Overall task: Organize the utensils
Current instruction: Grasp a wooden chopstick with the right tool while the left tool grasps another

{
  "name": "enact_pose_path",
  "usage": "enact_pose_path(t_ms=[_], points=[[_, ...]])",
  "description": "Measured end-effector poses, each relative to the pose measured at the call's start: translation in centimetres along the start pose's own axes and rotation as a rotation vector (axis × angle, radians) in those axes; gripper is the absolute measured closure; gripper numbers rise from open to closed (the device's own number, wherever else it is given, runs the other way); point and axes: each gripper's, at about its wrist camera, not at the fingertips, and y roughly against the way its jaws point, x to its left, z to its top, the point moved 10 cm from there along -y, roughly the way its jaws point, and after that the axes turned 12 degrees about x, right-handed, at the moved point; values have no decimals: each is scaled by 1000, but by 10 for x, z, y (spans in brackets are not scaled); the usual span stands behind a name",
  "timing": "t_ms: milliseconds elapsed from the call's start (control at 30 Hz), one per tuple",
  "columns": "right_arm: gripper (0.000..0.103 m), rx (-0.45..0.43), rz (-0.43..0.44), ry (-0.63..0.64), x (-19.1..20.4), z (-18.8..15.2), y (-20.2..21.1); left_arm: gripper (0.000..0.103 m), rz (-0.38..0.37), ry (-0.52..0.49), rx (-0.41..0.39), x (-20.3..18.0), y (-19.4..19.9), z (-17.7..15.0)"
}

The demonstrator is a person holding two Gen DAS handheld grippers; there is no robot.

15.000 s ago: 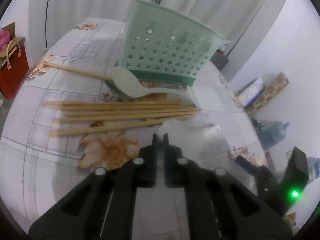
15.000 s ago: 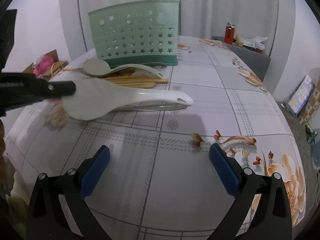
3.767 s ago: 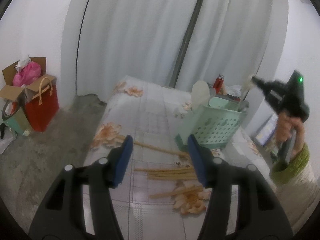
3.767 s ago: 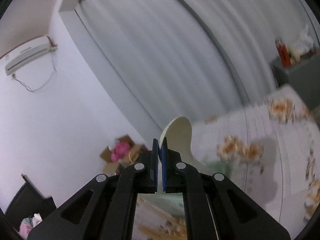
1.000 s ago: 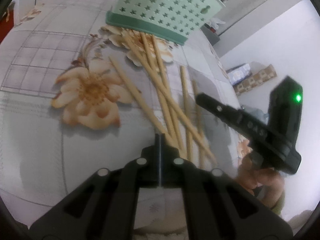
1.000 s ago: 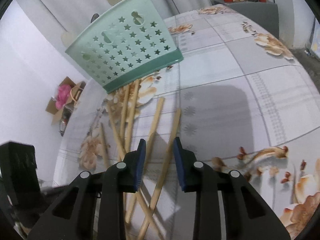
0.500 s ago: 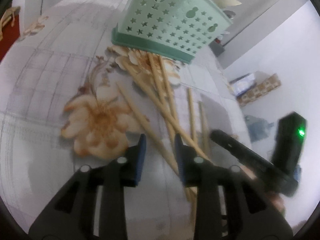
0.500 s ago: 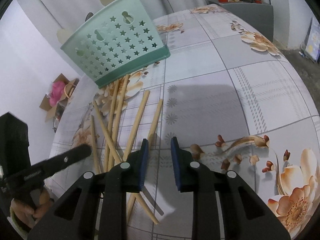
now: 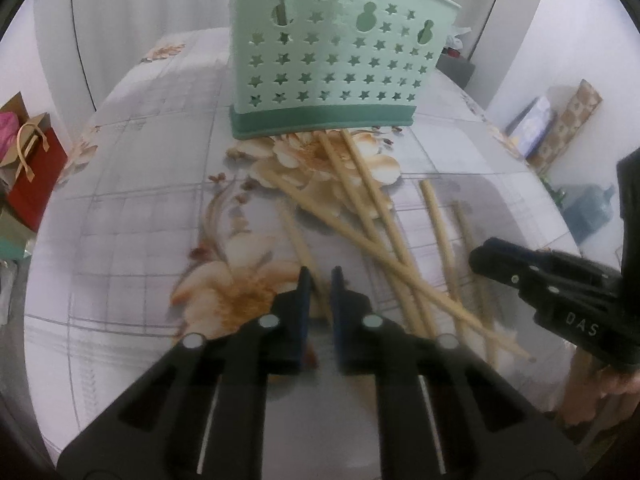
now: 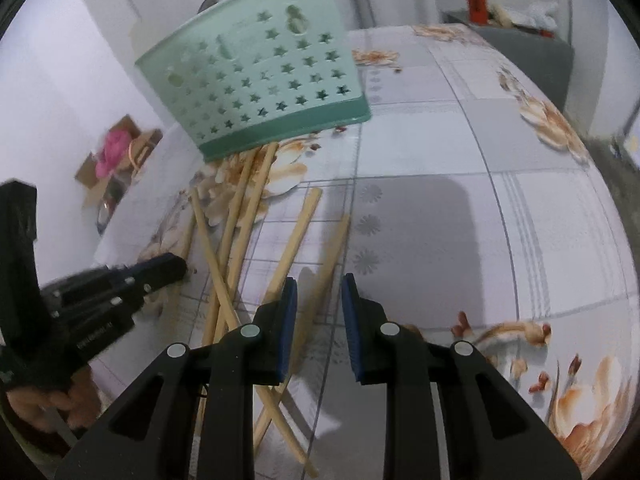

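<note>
Left gripper (image 9: 320,280) fingers just closing, narrowly apart around a chopstick (image 9: 298,240); right gripper (image 10: 318,296) fingers apart over bench (image 10: 520,208).

L claw (image 9: 319,280) jaws just closing, narrow gap; R claw (image 10: 318,285) slightly parted.

Table (image 9: 132,184) under a pale grey cloth printed with a grid and large beige-orange flowers. A mint-green basket (image 9: 332,68) with star cut-outs stands upright on it toward the far side. In front of the basket, wooden chopsticks (image 9: 372,216) lie loose on the cloth, several crossing one another, two more lying apart to the right. The ends of two sticks reach the basket's darker green base.
</note>
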Motion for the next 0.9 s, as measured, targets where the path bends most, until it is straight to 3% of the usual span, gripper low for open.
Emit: enact_pose_path(t_ms=[67,133,200,300,433,900], points=[[80,4,-21,39,3,2,-2,98,0,9,-1,9,2,0],[91,6,-58,70,1,4,-3,98,-10,23,-4,19,4,0],[95,6,-63,83,-2,6,-3,98,-27,43,-7,29,6,-1],[96,4,-90,74,-12,10,-2,98,-67,62,6,37,9,-5],[96,30,-43,62,-15,13,-3,91,-71,46,46,40,10,-9],[97,9,-54,107,-11,26,-9,92,110,-108,63,26,-1,11]])
